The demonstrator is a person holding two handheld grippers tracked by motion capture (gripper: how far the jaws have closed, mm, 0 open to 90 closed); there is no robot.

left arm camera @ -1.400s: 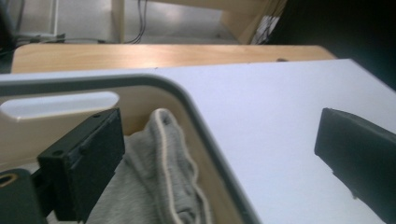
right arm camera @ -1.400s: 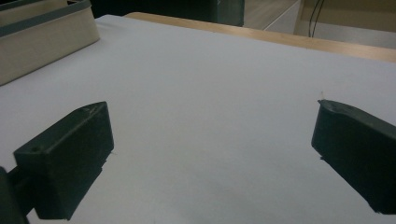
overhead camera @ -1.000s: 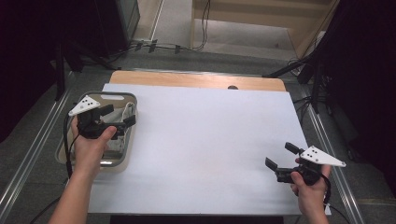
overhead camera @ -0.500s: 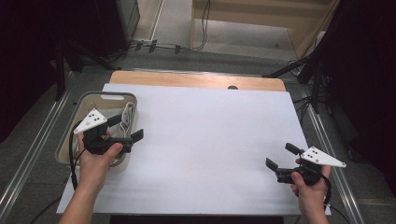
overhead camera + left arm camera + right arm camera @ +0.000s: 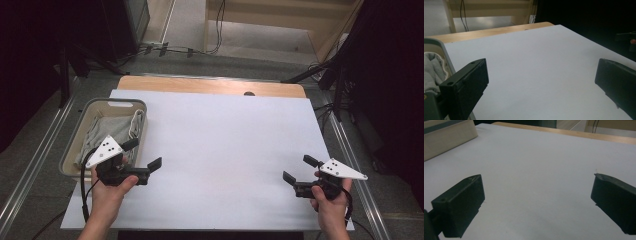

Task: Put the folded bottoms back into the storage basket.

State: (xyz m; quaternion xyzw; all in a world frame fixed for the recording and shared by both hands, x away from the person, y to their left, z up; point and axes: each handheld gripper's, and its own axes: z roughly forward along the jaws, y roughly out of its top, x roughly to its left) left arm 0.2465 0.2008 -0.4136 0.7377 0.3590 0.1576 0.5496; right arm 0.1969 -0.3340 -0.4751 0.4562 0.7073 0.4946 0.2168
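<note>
A beige basket (image 5: 74,146) stands at the table's left edge with a grey cloth (image 5: 109,128) crumpled inside it. My left gripper (image 5: 144,154) hovers just right of the basket's near corner, over the white sheet, open and empty. In the left gripper view the gripper (image 5: 541,82) has its jaws wide apart over bare sheet, with the basket rim (image 5: 439,45) and the cloth (image 5: 432,70) at the left. My right gripper (image 5: 299,169) sits near the table's front right, open, with nothing between its jaws. In the right gripper view the gripper (image 5: 537,202) spans bare white sheet.
A white sheet (image 5: 220,150) covers most of the wooden table (image 5: 210,86). The basket's wall (image 5: 446,137) appears far off in the right gripper view. Metal rails run along both sides of the table, and cables lie on the floor beyond it.
My left gripper has come off the basket, moving toward the near edge and to the right, empty. The right gripper has stayed put.
</note>
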